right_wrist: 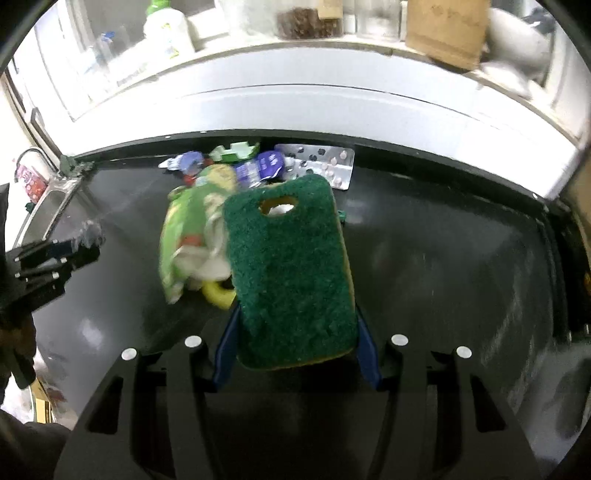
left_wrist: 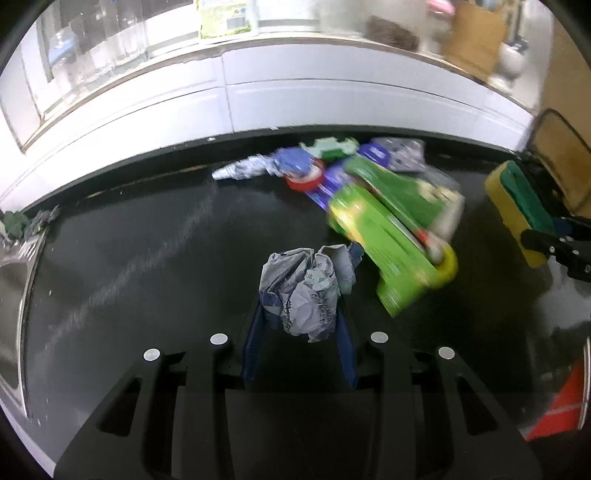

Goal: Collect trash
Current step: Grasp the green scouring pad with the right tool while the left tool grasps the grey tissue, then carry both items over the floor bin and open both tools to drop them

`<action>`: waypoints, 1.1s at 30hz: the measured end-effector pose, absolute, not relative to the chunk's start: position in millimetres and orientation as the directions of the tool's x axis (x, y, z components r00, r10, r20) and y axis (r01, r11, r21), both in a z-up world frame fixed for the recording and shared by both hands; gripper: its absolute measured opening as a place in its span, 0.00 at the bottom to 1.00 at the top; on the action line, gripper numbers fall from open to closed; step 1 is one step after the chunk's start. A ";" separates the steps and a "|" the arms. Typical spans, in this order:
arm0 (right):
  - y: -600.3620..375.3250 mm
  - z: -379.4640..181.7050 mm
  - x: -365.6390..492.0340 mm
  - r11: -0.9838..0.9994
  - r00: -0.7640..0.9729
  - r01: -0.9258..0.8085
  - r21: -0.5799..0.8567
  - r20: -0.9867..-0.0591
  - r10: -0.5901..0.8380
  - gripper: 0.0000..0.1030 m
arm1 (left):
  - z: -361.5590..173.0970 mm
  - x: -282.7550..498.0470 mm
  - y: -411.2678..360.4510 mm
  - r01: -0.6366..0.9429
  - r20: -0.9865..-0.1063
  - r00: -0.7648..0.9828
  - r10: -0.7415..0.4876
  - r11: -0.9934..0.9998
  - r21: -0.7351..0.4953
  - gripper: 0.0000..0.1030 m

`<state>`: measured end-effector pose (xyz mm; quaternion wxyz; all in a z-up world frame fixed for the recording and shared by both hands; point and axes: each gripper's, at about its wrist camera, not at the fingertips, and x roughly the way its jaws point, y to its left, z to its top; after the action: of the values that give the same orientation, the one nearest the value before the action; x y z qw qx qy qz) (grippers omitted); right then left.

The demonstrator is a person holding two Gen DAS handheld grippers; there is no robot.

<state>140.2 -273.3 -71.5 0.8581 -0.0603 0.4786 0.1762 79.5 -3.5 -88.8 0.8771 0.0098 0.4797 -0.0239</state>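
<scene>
left claw (left_wrist: pixel 301 291) grips crumpled paper (left_wrist: pixel 304 288)

Work surface is a dark, glossy table (left_wrist: pixel 147 258) showing streaks and pale specks. Its far edge meets a white tiled wall (left_wrist: pixel 295 96), with grime visible along the joint. A ledge (right_wrist: pixel 258 51) above the tiles carries jars, a white bottle (right_wrist: pixel 168 31) and a brown cardboard box (right_wrist: pixel 447 26). A steel sink (right_wrist: pixel 48 206) with a curved tap (right_wrist: pixel 31 155) adjoins the table at the left. Lighting is bright on the tiles.
</scene>
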 end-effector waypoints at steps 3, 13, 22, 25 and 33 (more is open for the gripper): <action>-274.8 -63.2 102.9 0.934 0.490 -0.349 0.076 -0.835 0.251 0.52 | -84.9 50.8 -10.5 0.078 -0.844 0.534 -0.051 0.997 -0.011 0.34; -264.0 -53.1 41.3 0.942 0.509 -0.326 0.085 -0.823 0.250 0.52 | -74.0 6.0 -10.4 0.116 -0.831 0.550 -0.080 0.993 -0.019 0.34; -199.6 -23.0 35.1 0.884 0.508 -0.459 0.090 -0.790 0.344 0.52 | -49.8 -33.2 44.6 -0.046 -0.790 0.614 0.016 0.999 -0.016 0.34; -156.5 -16.0 30.7 0.833 0.479 -0.545 0.092 -0.782 0.400 0.52 | -43.4 -61.0 78.7 -0.149 -0.779 0.622 0.082 0.989 -0.015 0.34; 14.2 -12.8 -16.8 0.568 0.267 -0.814 0.126 -0.786 0.558 0.52 | -39.2 -173.8 181.0 -0.484 -0.775 0.555 0.301 0.875 -0.007 0.34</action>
<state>-16.8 14.2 -12.8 0.7811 -0.1536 0.4168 0.4389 -173.8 181.0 -39.2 0.8749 -0.1101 0.4148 0.2242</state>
